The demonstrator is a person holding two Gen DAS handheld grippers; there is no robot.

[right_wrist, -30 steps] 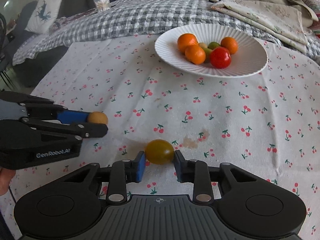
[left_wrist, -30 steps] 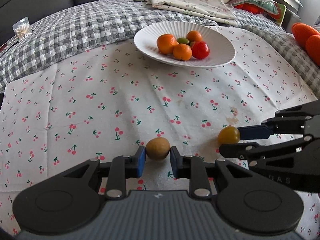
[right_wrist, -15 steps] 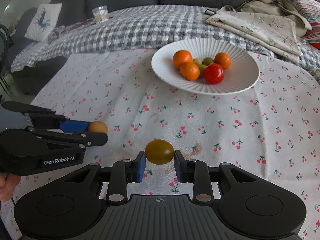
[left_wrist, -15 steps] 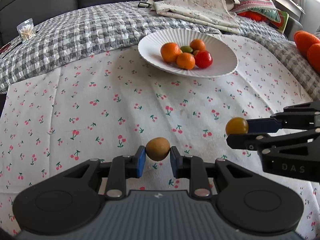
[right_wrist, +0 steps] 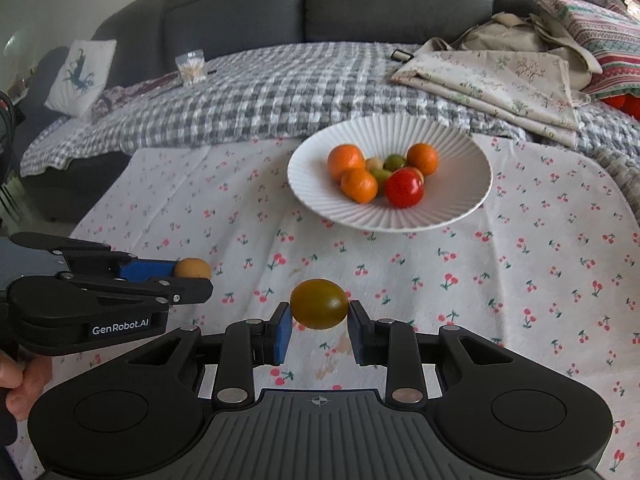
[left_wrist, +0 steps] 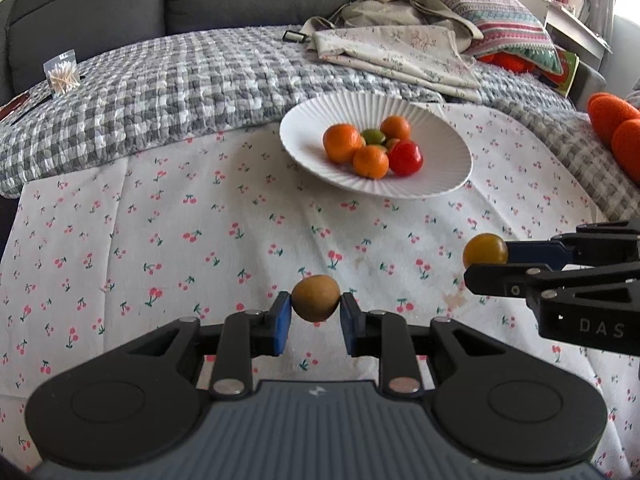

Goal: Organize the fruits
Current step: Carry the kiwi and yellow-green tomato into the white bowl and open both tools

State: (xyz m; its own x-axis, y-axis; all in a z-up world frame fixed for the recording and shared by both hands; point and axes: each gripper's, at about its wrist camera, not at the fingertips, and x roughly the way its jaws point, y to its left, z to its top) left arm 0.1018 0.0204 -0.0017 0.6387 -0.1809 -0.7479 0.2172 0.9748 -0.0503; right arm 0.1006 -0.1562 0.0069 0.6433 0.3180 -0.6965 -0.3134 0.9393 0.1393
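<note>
With the left gripper (left_wrist: 315, 315) clamping the brown fruit (left_wrist: 315, 298) and the right gripper (right_wrist: 319, 325) clamping the yellow-green tomato (right_wrist: 319, 303), keep both jaws closed, carry each over the white plate (right_wrist: 460, 216), and release low beside the piled fruit.

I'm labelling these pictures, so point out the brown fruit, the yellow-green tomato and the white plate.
brown fruit (left_wrist: 315, 298), left wrist view, its middle.
yellow-green tomato (right_wrist: 319, 303), right wrist view, its middle.
white plate (right_wrist: 452, 204), right wrist view, bare ribbed wall.

Cherry-print cloth (left_wrist: 168, 216) — white ribbed plate (left_wrist: 436, 148) on it, checked blanket (left_wrist: 168, 92) behind
</note>
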